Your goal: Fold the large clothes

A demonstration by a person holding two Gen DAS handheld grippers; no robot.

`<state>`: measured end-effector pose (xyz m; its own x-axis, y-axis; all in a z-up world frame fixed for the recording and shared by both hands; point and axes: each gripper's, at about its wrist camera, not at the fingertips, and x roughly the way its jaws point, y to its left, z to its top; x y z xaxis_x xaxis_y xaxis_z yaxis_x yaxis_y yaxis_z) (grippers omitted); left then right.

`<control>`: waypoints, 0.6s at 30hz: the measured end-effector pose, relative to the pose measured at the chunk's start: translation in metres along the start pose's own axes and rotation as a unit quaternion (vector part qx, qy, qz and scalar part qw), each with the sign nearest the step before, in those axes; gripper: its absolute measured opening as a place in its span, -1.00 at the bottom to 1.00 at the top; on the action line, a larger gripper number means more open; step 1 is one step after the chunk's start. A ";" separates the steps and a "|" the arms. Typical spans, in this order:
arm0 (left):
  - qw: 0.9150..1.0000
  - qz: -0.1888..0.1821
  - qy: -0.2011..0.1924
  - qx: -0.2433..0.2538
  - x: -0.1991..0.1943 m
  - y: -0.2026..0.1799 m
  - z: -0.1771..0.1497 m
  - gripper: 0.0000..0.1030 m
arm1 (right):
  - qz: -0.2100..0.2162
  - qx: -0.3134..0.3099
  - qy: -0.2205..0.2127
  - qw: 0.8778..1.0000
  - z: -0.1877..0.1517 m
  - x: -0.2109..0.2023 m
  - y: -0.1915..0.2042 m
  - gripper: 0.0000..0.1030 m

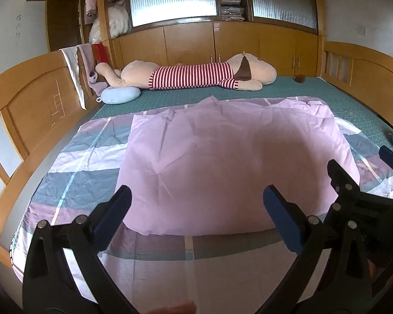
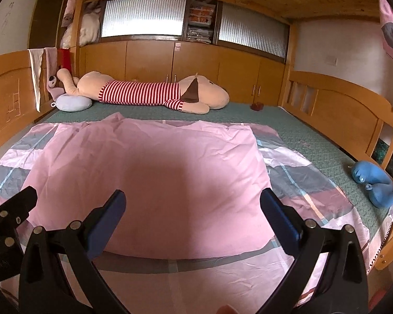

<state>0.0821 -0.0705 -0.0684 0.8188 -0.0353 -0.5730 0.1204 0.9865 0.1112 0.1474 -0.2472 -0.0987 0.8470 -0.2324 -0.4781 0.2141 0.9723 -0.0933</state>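
Both grippers fill the bottom of their views: the left gripper (image 1: 196, 209) has its blue-padded fingers (image 1: 112, 209) spread wide with nothing between them, and the right gripper (image 2: 192, 216) is spread just as wide, also empty. Each hangs above the near edge of the cloth, side by side; the right one's black frame shows at the edge of the left wrist view.

Straight ahead lies the task's thing, a big pink sheet (image 1: 222, 157), spread on the bed with its plain pink panel folded over the checked side (image 1: 73, 162), so a grey, white and pink border shows to the left, to the right and along the near edge. It looks like one fold is already laid, and the wrinkled far edge suggests it was dropped loosely, not smoothed. My read is that the grippers are lined up on the near hem to pinch it and carry the next fold away from the person.

Under the sheet is a green mattress cover (image 1: 327, 96), bare toward the far side. Beyond that a large plush toy in a red-striped shirt (image 1: 191, 78) lies across the bed, well clear of the sheet, with a pale blue cushion (image 1: 120, 94) by its feet. Another blue plush (image 2: 374, 183) sits near the right rail. Wooden cupboards (image 1: 191, 47) close off the back.
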 end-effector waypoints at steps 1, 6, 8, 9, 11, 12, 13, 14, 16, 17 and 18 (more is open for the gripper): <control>1.000 0.000 0.000 0.000 0.000 0.001 0.000 0.96 | -0.001 0.000 0.001 1.000 0.000 0.000 0.000 0.97; 1.000 0.001 0.000 0.001 -0.001 0.001 0.000 0.96 | 0.001 -0.001 0.004 1.000 -0.001 0.001 -0.001 0.97; 1.000 0.001 -0.001 0.001 -0.001 0.000 0.000 0.96 | 0.001 -0.001 0.004 1.000 -0.001 0.001 -0.001 0.97; 1.000 0.001 -0.001 0.001 -0.001 0.000 -0.001 0.96 | 0.001 -0.001 0.004 1.000 -0.001 0.001 -0.001 0.97; 1.000 0.002 -0.001 0.002 0.000 0.000 -0.001 0.96 | 0.002 0.000 0.005 1.000 -0.001 0.001 -0.001 0.97; 1.000 0.002 0.000 0.002 0.000 0.000 -0.001 0.96 | 0.002 -0.001 0.005 1.000 -0.001 0.001 -0.001 0.97; 1.000 0.002 -0.001 0.002 0.000 0.000 -0.001 0.96 | 0.002 -0.001 0.005 1.000 -0.001 0.001 0.000 0.97; 1.000 0.002 -0.001 0.002 0.000 0.000 -0.001 0.96 | 0.002 -0.001 0.005 1.000 -0.001 0.001 0.000 0.97; 1.000 0.001 -0.001 0.002 0.000 0.001 -0.001 0.96 | 0.002 -0.001 0.006 1.000 -0.001 0.001 0.000 0.97; 1.000 0.001 0.000 0.002 0.000 0.000 -0.001 0.96 | 0.002 -0.002 0.006 1.000 -0.001 0.001 0.000 0.97; 1.000 0.001 0.000 0.002 0.000 0.000 -0.001 0.96 | 0.002 -0.002 0.006 1.000 -0.001 0.001 0.000 0.97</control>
<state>0.0812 -0.0702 -0.0696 0.8194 -0.0342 -0.5722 0.1221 0.9857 0.1160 0.1477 -0.2471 -0.1001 0.8422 -0.2274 -0.4889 0.2084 0.9735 -0.0938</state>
